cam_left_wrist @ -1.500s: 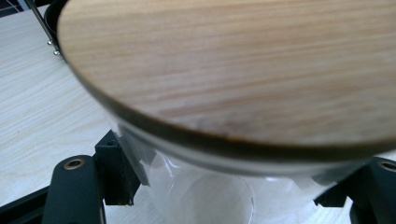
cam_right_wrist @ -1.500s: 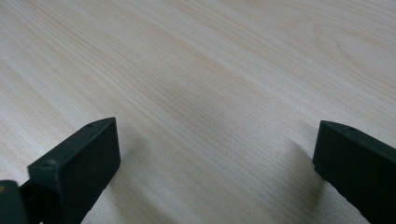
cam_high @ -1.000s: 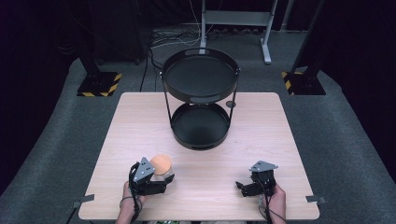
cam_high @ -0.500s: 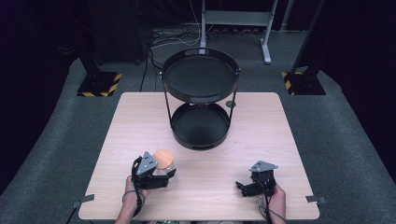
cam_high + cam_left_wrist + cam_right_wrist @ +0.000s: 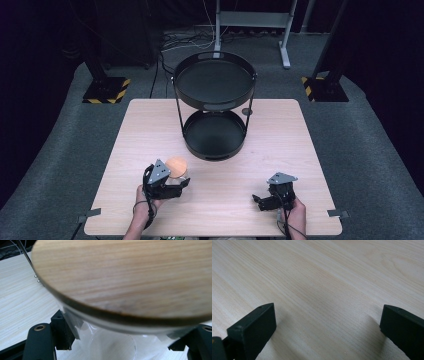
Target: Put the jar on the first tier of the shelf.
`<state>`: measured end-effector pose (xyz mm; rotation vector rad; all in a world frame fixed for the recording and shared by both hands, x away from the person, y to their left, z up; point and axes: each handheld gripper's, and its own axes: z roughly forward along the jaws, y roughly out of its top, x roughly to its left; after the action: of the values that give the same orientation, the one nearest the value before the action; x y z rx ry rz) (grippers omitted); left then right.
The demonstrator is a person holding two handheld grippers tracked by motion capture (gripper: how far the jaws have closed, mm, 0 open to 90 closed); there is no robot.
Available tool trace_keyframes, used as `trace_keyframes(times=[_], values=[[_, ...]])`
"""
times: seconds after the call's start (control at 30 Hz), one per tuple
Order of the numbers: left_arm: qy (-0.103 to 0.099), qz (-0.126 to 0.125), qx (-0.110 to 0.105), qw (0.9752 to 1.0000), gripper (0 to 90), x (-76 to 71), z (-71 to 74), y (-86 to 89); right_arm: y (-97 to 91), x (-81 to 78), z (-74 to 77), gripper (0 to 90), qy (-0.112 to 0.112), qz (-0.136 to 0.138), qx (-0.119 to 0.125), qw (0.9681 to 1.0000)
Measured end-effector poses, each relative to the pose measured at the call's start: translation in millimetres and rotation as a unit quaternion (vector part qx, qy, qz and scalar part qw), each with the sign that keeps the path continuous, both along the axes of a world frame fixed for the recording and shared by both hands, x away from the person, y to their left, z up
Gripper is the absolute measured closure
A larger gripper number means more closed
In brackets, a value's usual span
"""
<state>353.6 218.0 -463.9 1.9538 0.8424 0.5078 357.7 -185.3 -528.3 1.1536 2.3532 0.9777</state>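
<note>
On the pale wooden table (image 5: 300, 150), the left gripper (image 5: 172, 186) sits toward seven o'clock of the tabletop in the high view, held by the person's left hand (image 5: 142, 197) that comes in from the bottom edge. Its jaws pinch a clear glass jar (image 5: 112, 342) just under its round wooden lid (image 5: 176, 165); in the left gripper view the lid looms large across the top, and the two black pads press against the glass wall at either side below the lid's rim. The jar stands at the gripper's one o'clock, near the front left part of the table and well apart from the black two-tier tray stand (image 5: 215, 80), which rises at twelve o'clock at the far middle of the table, its lower tray (image 5: 215, 134) resting on the wood and its upper tray carried above on thin rods. The right gripper (image 5: 264, 200) lies toward five o'clock of the tabletop, held low by the person's right hand (image 5: 295, 215), well apart from the jar. Its jaws are spread wide, and the right gripper view shows bare wood grain between the two black pads with nothing touching them.
</note>
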Motion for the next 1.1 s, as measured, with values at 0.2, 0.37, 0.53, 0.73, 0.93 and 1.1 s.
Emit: trace_keyframes(times=[0.2, 0.37, 0.53, 0.73, 0.93, 1.1], values=[[-0.003, -0.005, 0.000, 1.0000, 26.2, 2.8, 3.1, -2.4, -0.1, 0.1, 0.0, 0.0, 0.001, -0.001, 0.000, 1.0000], [-0.009, -0.005, 0.000, 0.9999, 26.2, 4.8, 6.3, -1.0, -0.1, 0.2, 0.0, 0.0, 0.001, -0.001, 0.000, 1.0000], [-0.012, 0.003, 0.000, 0.9999, 26.2, 8.0, 7.6, 0.5, -0.2, 0.3, 0.0, 0.0, 0.001, 0.000, 0.000, 1.0000], [-0.013, 0.005, -0.002, 0.9999, 26.2, 14.2, 8.4, -3.6, -0.2, 0.3, 0.0, 0.0, 0.001, 0.001, 0.000, 1.0000], [-0.012, 0.000, -0.001, 0.9999, 26.2, 19.1, 8.5, -8.4, -0.2, 0.3, 0.0, 0.0, 0.001, 0.001, 0.000, 1.0000], [-0.016, -0.004, 0.002, 0.9999, 26.2, 21.2, 10.3, -11.5, -0.1, 0.1, 0.0, 0.0, 0.000, 0.001, 0.000, 1.0000]])
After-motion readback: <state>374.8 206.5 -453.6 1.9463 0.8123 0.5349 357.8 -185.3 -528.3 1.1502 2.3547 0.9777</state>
